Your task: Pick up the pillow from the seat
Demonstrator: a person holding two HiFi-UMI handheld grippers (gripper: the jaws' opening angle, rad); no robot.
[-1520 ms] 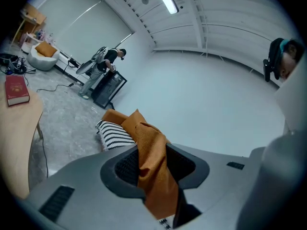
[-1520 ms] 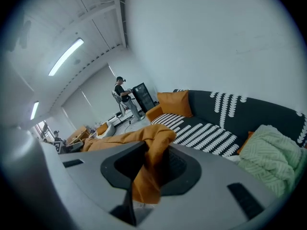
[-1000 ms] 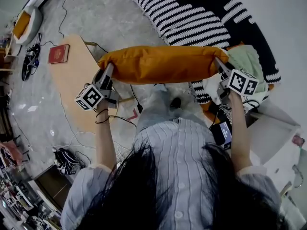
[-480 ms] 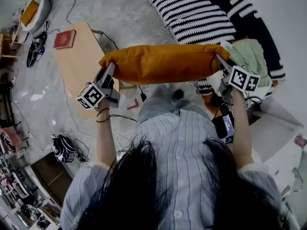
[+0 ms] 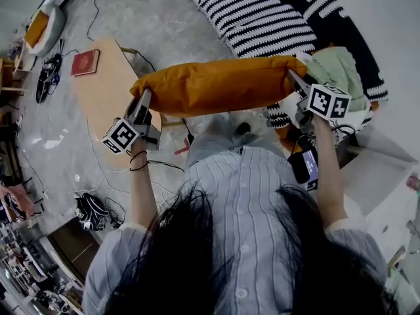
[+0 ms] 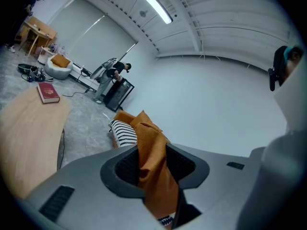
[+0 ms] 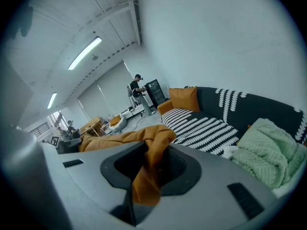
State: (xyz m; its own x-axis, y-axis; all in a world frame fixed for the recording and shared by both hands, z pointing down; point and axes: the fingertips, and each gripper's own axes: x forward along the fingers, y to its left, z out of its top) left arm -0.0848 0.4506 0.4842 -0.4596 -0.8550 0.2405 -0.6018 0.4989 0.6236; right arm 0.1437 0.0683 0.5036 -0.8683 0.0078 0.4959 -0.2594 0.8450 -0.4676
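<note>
The orange pillow [image 5: 220, 84] is held in the air, clear of the striped sofa [image 5: 262, 18]. One end is clenched in the jaws of the left gripper [image 5: 142, 100], the other in those of the right gripper [image 5: 293, 81]. A red book [image 5: 84, 62] is seen on the wooden surface [image 5: 108, 94]; its cover print is too small to be read.

My pillow [image 5: 216, 84] is plain mustard orange. At 12 o'clock the seat [image 5: 262, 18] is black with white stripes; at 2 o'clock a blanket [image 5: 338, 71] is pale green. At 10 o'clock a red book [image 5: 85, 62] lies on a tan table [image 5: 108, 100]. My shirt [image 5: 243, 222] is white with thin grey stripes.
</note>
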